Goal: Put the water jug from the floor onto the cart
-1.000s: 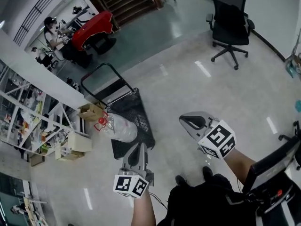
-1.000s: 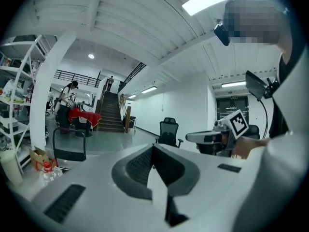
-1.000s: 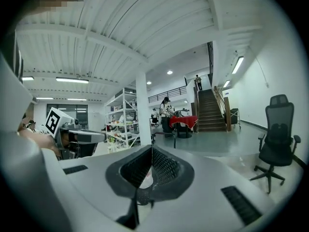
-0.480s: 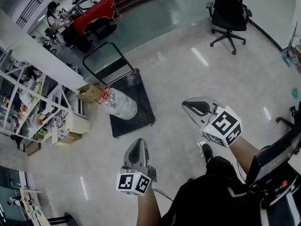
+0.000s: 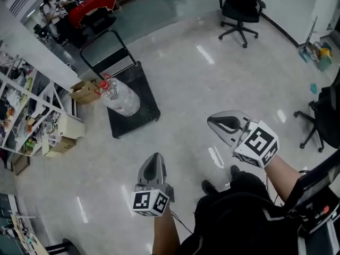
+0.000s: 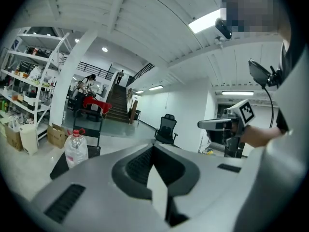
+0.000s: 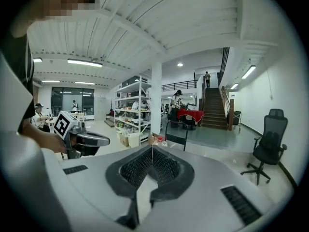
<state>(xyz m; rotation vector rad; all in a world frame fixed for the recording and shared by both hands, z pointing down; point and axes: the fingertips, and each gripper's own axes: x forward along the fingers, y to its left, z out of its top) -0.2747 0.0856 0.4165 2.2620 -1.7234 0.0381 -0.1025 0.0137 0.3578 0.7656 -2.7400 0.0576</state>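
Both tools have pulled back from the cart (image 5: 133,122) and are now well apart from it. Left tool (image 5: 154,161) is closed tight and empty, and so is the right tool (image 5: 215,124). Water jug (image 5: 120,99) stands upright on the cart near its handle end.

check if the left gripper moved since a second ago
Yes. The left gripper has drawn back from the cart: its tip overlapped the cart's edge then; floor separates them now.
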